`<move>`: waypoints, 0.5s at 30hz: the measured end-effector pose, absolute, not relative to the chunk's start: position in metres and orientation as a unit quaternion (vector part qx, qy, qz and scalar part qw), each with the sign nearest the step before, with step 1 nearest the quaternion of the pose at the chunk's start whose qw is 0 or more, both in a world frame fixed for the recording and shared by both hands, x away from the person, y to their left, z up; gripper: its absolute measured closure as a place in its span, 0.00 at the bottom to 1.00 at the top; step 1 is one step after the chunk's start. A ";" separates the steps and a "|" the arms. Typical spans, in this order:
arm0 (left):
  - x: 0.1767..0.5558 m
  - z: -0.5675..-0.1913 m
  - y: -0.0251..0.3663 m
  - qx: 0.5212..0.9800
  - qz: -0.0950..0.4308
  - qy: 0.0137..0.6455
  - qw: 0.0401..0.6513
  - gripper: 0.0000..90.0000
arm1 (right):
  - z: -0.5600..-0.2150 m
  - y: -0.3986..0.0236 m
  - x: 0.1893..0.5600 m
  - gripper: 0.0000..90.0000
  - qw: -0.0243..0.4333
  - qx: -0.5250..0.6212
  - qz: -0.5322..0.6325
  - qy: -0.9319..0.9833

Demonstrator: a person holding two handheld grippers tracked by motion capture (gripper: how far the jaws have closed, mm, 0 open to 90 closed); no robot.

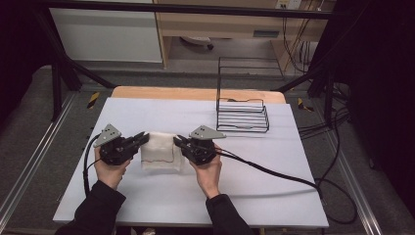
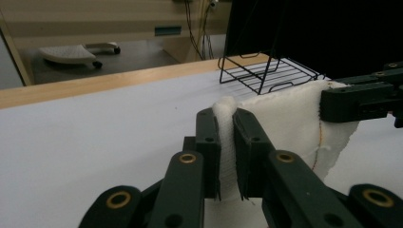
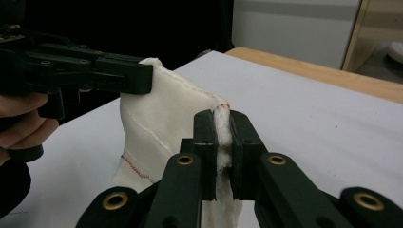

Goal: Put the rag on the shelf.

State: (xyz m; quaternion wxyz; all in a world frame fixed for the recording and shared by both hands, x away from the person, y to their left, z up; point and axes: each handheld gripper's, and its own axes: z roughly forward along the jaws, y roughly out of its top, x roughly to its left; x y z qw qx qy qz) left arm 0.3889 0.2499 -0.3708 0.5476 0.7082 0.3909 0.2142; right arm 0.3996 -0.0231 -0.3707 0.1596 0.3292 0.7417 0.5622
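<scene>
A white cloth (image 1: 159, 151) with a thin coloured stitch line hangs between my two grippers above the white table top (image 1: 147, 115). My left gripper (image 1: 142, 138) is shut on the cloth's left top corner; in the left gripper view the cloth (image 2: 290, 118) is pinched between the jaws of that gripper (image 2: 227, 142). My right gripper (image 1: 179, 141) is shut on the right top corner, and the right gripper view shows the cloth (image 3: 161, 123) bunched between the right gripper's (image 3: 222, 142) jaws. Each gripper view shows the other gripper farther off, clamped on the cloth's far corner.
A black wire rack (image 1: 242, 100) stands at the back right of the table, also seen in the left gripper view as the wire rack (image 2: 268, 71). A black cable (image 1: 274, 174) trails from the right gripper across the table to the right. The wooden table edge (image 1: 195, 93) runs along the back.
</scene>
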 end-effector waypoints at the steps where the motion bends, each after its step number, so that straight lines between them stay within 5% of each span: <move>1: 0.387 -0.370 0.249 0.706 0.218 0.389 0.551 0.90 | -0.371 -0.023 0.400 0.93 0.160 0.329 0.562 0.742; 15: 0.373 -0.351 0.236 0.684 0.247 0.375 0.574 0.90 | -0.350 -0.036 0.388 0.92 0.201 0.305 0.579 0.729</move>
